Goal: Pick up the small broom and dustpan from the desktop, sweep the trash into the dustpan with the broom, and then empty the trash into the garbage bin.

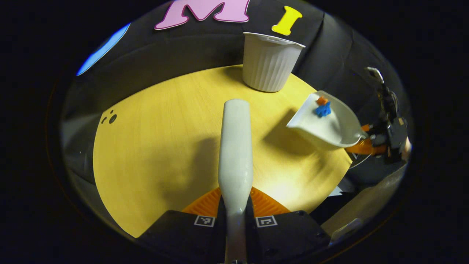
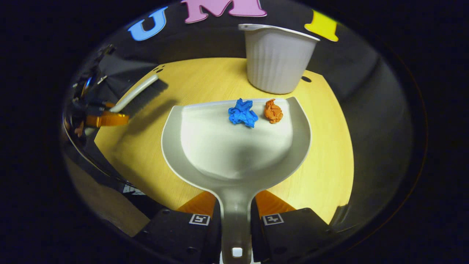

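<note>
Both pinching, left fingers (image 1: 234, 214) on broom (image 1: 235, 146), right fingers (image 2: 234, 220) on dustpan (image 2: 234, 154)

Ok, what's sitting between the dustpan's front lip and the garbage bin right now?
Nothing: in the right gripper view only bare desktop separates the dustpan from the garbage bin. The blue wad and orange wad lie inside the pan.

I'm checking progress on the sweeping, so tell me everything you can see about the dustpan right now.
The dustpan is pale, smooth, plastic-looking, with a wide rounded scoop, a raised rim and a narrow handle. The right gripper is shut on that handle. In the left gripper view the dustpan looks lifted off the table and tilted, casting a shadow below. A crumpled blue paper ball and an orange paper ball lie inside near its straight front edge, which points toward the white ribbed bin.
</note>
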The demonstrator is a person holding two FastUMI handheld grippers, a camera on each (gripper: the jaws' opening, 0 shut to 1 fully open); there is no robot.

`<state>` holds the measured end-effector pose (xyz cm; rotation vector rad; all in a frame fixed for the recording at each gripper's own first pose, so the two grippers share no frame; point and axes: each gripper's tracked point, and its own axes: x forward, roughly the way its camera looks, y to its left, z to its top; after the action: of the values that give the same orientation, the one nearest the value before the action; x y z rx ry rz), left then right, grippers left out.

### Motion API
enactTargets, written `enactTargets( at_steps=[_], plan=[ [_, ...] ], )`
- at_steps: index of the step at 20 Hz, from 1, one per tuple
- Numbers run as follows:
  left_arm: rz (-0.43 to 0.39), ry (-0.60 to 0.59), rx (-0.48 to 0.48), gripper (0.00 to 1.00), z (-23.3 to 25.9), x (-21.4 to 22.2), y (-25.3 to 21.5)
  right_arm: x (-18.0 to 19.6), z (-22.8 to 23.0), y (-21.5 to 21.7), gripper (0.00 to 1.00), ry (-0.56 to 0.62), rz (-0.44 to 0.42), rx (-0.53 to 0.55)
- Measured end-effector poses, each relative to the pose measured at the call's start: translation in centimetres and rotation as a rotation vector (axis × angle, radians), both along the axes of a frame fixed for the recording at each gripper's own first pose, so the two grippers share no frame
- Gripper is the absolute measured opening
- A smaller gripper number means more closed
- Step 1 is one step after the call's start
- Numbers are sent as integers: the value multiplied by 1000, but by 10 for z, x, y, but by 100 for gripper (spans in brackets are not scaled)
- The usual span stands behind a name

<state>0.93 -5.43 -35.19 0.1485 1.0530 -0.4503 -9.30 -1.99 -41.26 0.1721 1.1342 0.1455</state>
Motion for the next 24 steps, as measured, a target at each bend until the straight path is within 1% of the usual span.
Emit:
enactTargets(
  at_steps=[1,2,3,4,5,10,11,12,13,16,17,18,21,23,24],
  plan=[
    [-1,4,-4,26,-4,-1,5,0,7,-1,41,9,-27,-17],
    [3,10,-14,24,-8,-3,10,4,15,-7,37,15,-52,-34],
    [6,16,-27,26,-11,-5,12,9,25,-11,37,25,-76,-47],
    [7,21,-36,26,-13,-7,13,16,35,-16,34,34,-105,-60],
    [4,22,-40,26,-16,-8,17,25,49,-16,37,39,-134,-68],
    [-20,25,-54,26,-28,-11,28,59,104,-48,37,6,-301,-59],
    [-22,23,-58,26,-29,-12,32,66,114,-61,37,2,-326,-65],
    [-25,22,-62,26,-31,-16,37,74,123,-73,34,-6,-344,-85],
    [-28,21,-67,26,-32,-17,40,82,130,-82,37,-9,-354,-111],
    [-34,20,-80,26,-36,-19,49,109,151,-112,37,-34,-364,-214],
    [-33,22,-85,26,-36,-21,51,120,154,-121,33,-41,-361,-244],
    [-32,24,-89,26,-38,-24,56,132,157,-129,37,-44,-357,-273],
    [-28,29,-91,24,-43,-27,65,170,161,-143,37,-43,-346,-336],
    [-16,16,-89,24,-42,-26,71,188,162,-147,37,-41,-328,-375],
    [-10,7,-96,27,-40,-26,74,197,161,-149,37,-35,-315,-395]
  ],
)
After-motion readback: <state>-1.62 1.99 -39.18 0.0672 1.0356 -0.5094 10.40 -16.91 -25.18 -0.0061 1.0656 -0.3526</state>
